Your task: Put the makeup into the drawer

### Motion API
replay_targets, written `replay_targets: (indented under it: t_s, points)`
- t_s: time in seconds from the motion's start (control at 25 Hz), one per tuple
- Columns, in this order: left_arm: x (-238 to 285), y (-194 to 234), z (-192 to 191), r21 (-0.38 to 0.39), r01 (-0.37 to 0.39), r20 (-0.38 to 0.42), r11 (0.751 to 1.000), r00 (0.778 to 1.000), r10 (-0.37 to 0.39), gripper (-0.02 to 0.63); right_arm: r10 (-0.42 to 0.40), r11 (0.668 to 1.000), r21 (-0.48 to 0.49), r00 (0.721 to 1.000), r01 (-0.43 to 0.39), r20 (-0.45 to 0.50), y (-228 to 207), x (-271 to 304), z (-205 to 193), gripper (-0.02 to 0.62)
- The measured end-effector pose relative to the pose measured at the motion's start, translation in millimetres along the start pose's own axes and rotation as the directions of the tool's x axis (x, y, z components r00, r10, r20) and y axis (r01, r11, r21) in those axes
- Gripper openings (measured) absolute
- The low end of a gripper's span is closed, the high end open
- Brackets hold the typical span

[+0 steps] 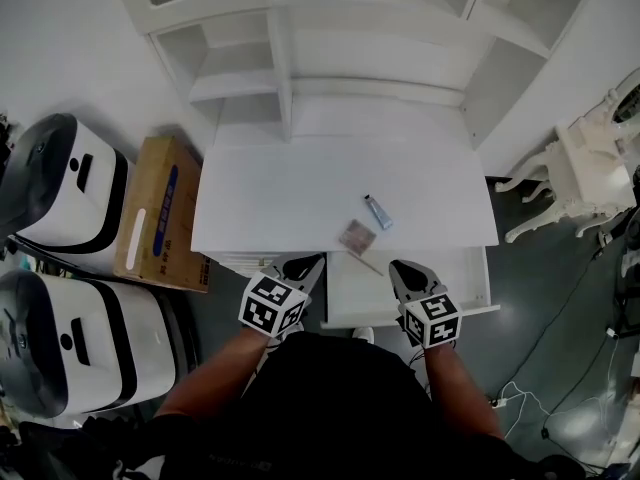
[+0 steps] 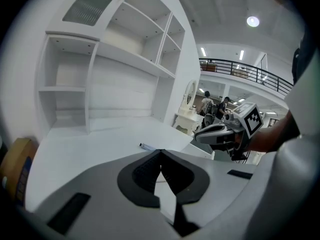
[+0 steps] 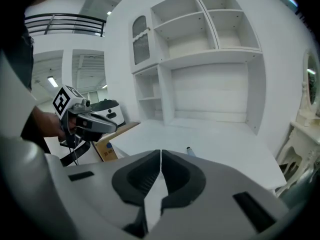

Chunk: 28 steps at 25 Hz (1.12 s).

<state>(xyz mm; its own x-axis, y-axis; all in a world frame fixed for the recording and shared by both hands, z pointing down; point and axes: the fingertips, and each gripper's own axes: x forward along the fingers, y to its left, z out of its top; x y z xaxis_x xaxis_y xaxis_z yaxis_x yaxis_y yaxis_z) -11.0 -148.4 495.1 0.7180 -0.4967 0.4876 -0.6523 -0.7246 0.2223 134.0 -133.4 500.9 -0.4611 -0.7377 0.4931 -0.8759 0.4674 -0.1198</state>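
1. Found the left gripper [image 1: 303, 265] just left of the drawer [image 1: 470, 311], jaws pressed together on nothing.
2. Found the right gripper [image 1: 405, 271] above the drawer's open middle, jaws likewise together and empty.
3. Saw the drawer pulled out, with no makeup showing inside it.
4. Placed the makeup behind the drawer, on the desk [image 1: 270, 193]. The tube [image 1: 378, 211] lay a little behind the drawer. The flat square piece [image 1: 357, 236] lay just behind the drawer's left part, at the desk's front edge.
5. Noted a thin stick [image 1: 366, 262] at the drawer's back left; too small to identify.
6. Judged the risks:
   - Coming down with the jaws together would shove a piece instead of taking it.
   - Pinching the tube off-centre could roll it away behind the drawer.
   - Gripping the low, flat square piece badly might tip it off the desk edge left of the drawer and onto the floor.
7. Counted two grippers, one open drawer, one tube, one flat square piece and one thin stick. Well left of the drawer, counted one cardboard box [image 1: 160, 213] and two bulky white machines [image 1: 60, 183].
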Motion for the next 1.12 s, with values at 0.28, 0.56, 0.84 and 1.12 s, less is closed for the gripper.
replay_targets:
  t_s: [0.28, 0.56, 0.84, 1.12]
  points:
    - [0, 1, 0, 0.010, 0.000, -0.002, 1.000, 1.000, 0.000, 0.011, -0.054, 0.997, 0.061, 0.998, 0.053, 0.014, -12, -6, -6, 0.028]
    - [1, 3, 3, 0.022, -0.004, -0.004, 1.000, 1.000, 0.004, 0.011, -0.049, 0.997, 0.067, 0.999, 0.048, 0.011, -12, 1, -7, 0.028]
    - [7, 3, 6, 0.036, -0.016, -0.014, 0.999, 1.000, 0.017, 0.011, -0.008, 0.995, 0.098, 1.000, 0.008, 0.001, -11, 7, -12, 0.029]
    - [12, 8, 4, -0.016, -0.024, -0.003, 1.000, 1.000, 0.024, 0.011, -0.007, 0.995, 0.099, 0.999, 0.011, -0.035, -15, 15, -21, 0.031]
